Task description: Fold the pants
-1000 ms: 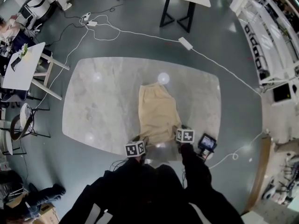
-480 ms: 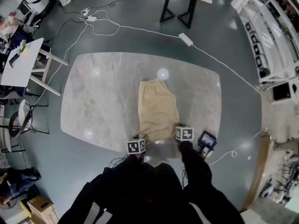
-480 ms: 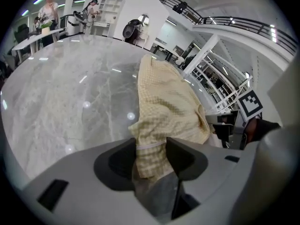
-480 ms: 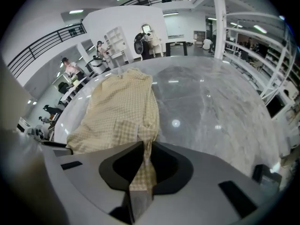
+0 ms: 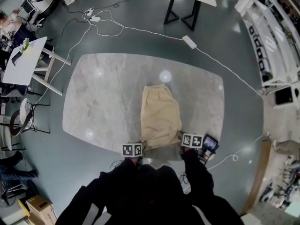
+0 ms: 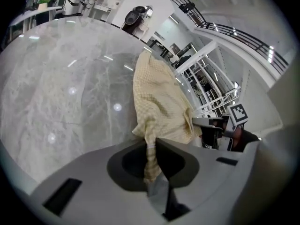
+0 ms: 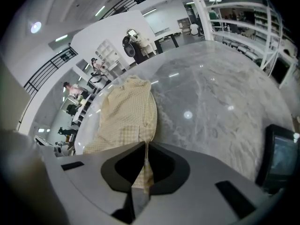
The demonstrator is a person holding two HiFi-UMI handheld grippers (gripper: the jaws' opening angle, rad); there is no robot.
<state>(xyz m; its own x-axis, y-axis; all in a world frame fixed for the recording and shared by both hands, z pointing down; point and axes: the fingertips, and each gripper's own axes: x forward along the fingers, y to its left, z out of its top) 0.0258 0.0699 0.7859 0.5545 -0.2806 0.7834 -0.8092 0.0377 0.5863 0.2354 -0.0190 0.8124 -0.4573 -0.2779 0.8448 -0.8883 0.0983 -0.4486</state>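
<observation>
Black sleeves [image 5: 197,172], dark clothes on me. My left claw [image 6: 151,149] and right claw [image 7: 146,146]: grey moulded shells, dark recesses, 2 white cubes [image 5: 132,150] with black square markers.

Lighting: bright and even, coming from ceiling lamps [image 7: 36,27].
Glare: round white spots are shining on the table [image 5: 93,102], beyond the jaws.
Shadows: soft, gathering in the hollows around the jaws.
Distortion: straight lines are bowing toward the edges; corners are blacking out.
Focus: left gripper [image 6: 151,144] and right gripper [image 7: 144,146] shells are blurring nearest the lens.
</observation>
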